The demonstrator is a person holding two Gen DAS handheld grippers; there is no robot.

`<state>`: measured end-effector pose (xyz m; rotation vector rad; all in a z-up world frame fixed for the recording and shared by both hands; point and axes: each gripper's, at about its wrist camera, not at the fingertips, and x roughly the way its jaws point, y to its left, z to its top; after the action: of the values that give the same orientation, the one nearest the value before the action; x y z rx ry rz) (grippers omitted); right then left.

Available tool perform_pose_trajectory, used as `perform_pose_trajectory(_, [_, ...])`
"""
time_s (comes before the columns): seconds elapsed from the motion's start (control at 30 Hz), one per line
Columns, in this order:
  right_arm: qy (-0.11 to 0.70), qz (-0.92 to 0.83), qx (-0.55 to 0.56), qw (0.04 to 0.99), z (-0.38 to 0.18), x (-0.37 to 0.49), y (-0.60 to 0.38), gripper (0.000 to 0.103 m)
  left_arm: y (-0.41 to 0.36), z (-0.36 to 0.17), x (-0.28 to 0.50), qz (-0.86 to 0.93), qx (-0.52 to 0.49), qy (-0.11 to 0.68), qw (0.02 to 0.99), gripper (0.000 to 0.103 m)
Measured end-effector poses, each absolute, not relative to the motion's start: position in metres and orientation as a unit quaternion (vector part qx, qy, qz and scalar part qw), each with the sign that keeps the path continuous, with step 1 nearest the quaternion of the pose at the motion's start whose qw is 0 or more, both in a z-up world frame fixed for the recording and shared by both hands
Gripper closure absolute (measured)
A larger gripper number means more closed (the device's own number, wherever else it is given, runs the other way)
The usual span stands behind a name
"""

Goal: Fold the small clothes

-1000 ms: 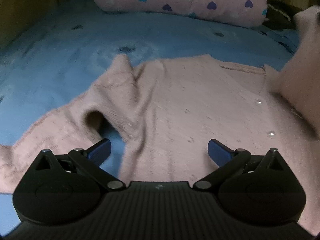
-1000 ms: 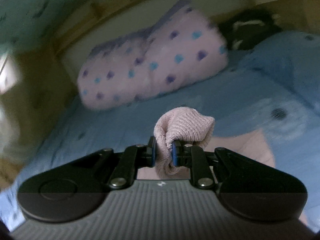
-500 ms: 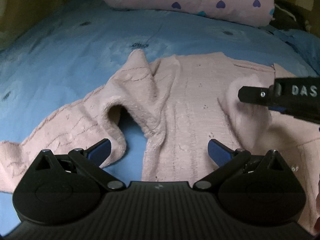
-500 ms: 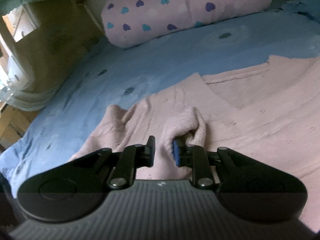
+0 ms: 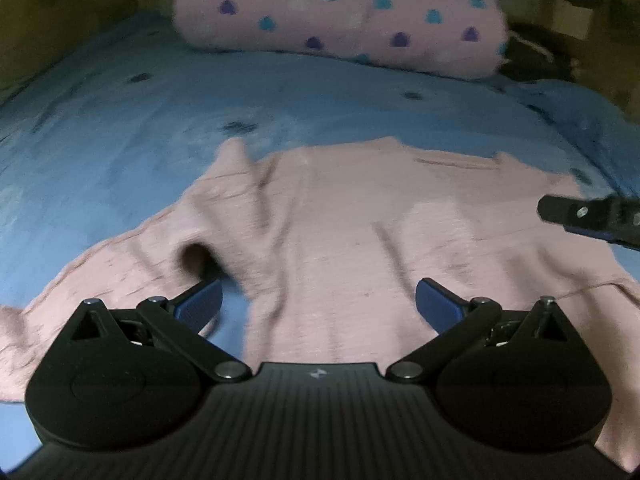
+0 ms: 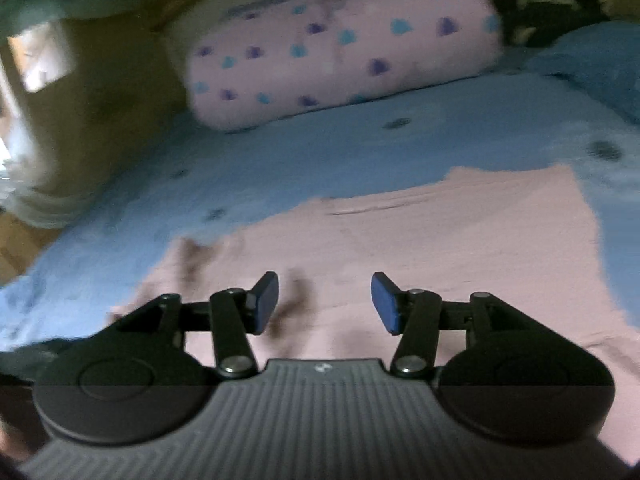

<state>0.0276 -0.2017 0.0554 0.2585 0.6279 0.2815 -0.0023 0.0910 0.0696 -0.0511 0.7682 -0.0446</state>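
With the pink knit sweater (image 5: 352, 240) spread flat on the blue bedsheet (image 5: 120, 128), nearer you than the heart-print pillow (image 5: 344, 12), your right claw (image 6: 325, 304) has just been opening: its jaws now stand about half apart with nothing between them, the sweater lying just below. Your left claw (image 5: 319, 306) is spread wide and also grips nothing, hovering above the sweater's near edge. On the sweater's left side one sleeve (image 5: 100, 276) trails outward, with a bunched ridge and a dark gap by the armpit where bedsheet shows through. That ridge is the likely trouble: if you fold the sleeve across without smoothing it, the crease will probably come out lumpy and crooked. The knit looks soft and stretchy, so a pinch at one point may drag the body askew. Pads that bite too deep could also catch the bedsheet underneath.
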Motion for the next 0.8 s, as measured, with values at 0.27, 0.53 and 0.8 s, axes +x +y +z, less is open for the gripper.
perform_pose_trajectory(0.27, [0.285,0.081,0.073,0.952,0.040,0.033,-0.256,0.049,0.041,0.078,0.011,-0.066,-0.039,0.367,0.927,0.000])
perform_pose_trajectory(0.53, [0.312,-0.006,0.054,0.948,0.028,0.052,-0.299,0.049,-0.022,0.053,0.048,-0.045,-0.021,0.384,0.922,0.000])
perform_pose_trajectory(0.8, [0.348,-0.037,0.111,0.930,0.021,0.062,-0.326,0.049,-0.004,0.036,0.060,0.025,0.010,0.377,0.926,0.000])
